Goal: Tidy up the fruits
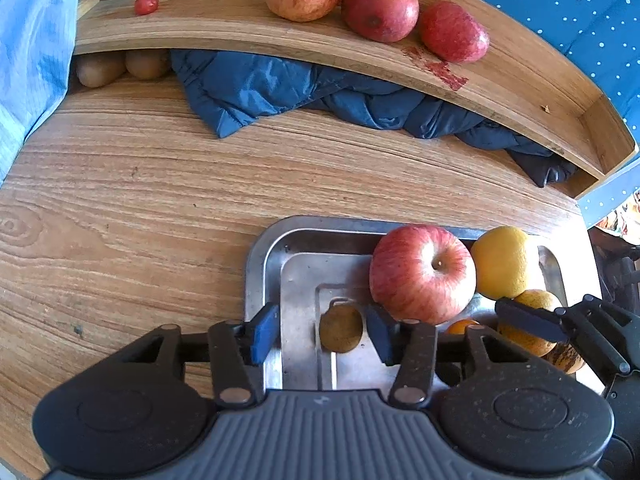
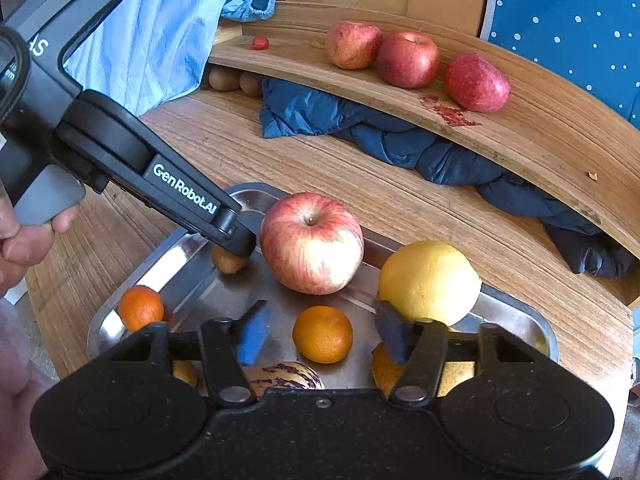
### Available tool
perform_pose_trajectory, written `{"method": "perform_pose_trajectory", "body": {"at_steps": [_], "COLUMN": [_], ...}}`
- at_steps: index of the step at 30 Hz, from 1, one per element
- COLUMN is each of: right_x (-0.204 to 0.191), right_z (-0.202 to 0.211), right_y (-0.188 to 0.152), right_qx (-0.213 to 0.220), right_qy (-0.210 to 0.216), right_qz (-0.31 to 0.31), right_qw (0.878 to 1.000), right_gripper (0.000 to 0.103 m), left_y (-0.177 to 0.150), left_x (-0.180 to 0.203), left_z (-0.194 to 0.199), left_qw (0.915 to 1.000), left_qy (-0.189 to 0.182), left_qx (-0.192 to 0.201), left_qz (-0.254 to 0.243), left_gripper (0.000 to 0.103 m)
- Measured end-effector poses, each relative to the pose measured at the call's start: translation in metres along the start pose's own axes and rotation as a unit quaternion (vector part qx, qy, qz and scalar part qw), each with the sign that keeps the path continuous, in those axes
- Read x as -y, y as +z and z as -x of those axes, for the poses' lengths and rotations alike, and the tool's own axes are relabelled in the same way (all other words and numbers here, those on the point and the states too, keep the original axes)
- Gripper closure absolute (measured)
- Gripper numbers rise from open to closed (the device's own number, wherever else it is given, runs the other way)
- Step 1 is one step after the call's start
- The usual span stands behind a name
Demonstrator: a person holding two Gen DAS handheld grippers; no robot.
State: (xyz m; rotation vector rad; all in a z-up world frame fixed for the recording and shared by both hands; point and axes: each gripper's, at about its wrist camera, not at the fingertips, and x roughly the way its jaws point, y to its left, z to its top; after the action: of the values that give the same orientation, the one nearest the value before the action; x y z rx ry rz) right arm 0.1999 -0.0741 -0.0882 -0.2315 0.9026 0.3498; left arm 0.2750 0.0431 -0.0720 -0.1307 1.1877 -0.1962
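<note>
The rectangular brushed-metal tray (image 2: 516,312) looked dully reflective; beyond it, the grained wooden shelf (image 1: 520,80) looked matt, the crumpled dark-blue cloth (image 1: 280,84) soft.

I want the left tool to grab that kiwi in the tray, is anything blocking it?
Nothing visible blocks it. The kiwi lies between the open fingers of the left tool; the apple sits just to the right.

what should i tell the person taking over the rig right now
Left gripper: open, jaws either side of a kiwi in the steel tray, not closed on it.
Right gripper: open, empty, over a tangerine in the tray.
Shelf: three red apples in a row, a cherry tomato; two kiwis underneath.
Tray also holds an apple, a yellow citrus, more oranges.
Left: probably kiwi to the other kiwis, then the rest.
</note>
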Motion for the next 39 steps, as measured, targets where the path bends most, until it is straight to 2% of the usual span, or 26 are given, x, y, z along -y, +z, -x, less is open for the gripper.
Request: {"method": "perform_pose_trajectory", "body": {"at_steps": [2,5,6,7,9,11,17,20,24,29,39], "right_x": [-0.001,-0.002,-0.002,-0.002,-0.002,-0.002,0.003,0.007,0.014,0.026,0.037], "right_z": [0.0,0.0,0.0,0.001,0.003,0.009,0.033,0.049,0.066,0.09,0.135], "right_y": [-0.001,-0.002,-0.002,-0.002,-0.001,-0.001,-0.008,-0.017,-0.023,-0.033,-0.068], "right_qx": [0.003,0.008,0.009,0.011,0.015,0.023,0.058,0.082,0.105,0.133,0.166], "right_qy": [-0.001,0.001,0.001,0.001,-0.001,0.0,-0.004,-0.001,-0.011,-0.018,-0.035], "right_qz": [0.001,-0.003,-0.004,-0.004,-0.001,0.002,-0.008,-0.025,-0.038,-0.056,-0.093], "right_qw": [1.0,1.0,1.0,1.0,1.0,1.0,0.998,0.996,0.994,0.989,0.981], "right_gripper": [0.027,0.019,0.018,0.017,0.015,0.008,0.003,0.001,0.001,0.001,0.001], "left_y": [0.0,0.001,0.002,0.002,0.003,0.003,-0.006,-0.015,-0.027,-0.047,-0.099], "left_x": [0.001,0.002,0.002,0.002,0.001,-0.001,0.002,0.001,0.003,0.007,0.044], "left_z": [0.0,0.0,0.001,0.002,0.005,0.011,0.027,0.042,0.058,0.077,0.105], "left_qw": [1.0,0.9999,0.9999,0.9998,0.9994,0.9994,0.9975,0.9931,0.9826,0.9735,0.9653], "left_qy": [0.001,0.004,0.005,0.015,0.032,0.029,0.05,0.061,0.089,0.095,0.105], "left_qx": [0.001,0.002,0.003,0.004,0.01,0.018,0.044,0.089,0.143,0.184,0.231], "left_qz": [-0.006,-0.014,-0.015,-0.015,-0.012,-0.001,0.021,0.048,0.078,0.098,0.06], "left_gripper": [0.045,0.044,0.041,0.028,0.019,0.018,0.008,0.001,0.001,0.001,0.001]}}
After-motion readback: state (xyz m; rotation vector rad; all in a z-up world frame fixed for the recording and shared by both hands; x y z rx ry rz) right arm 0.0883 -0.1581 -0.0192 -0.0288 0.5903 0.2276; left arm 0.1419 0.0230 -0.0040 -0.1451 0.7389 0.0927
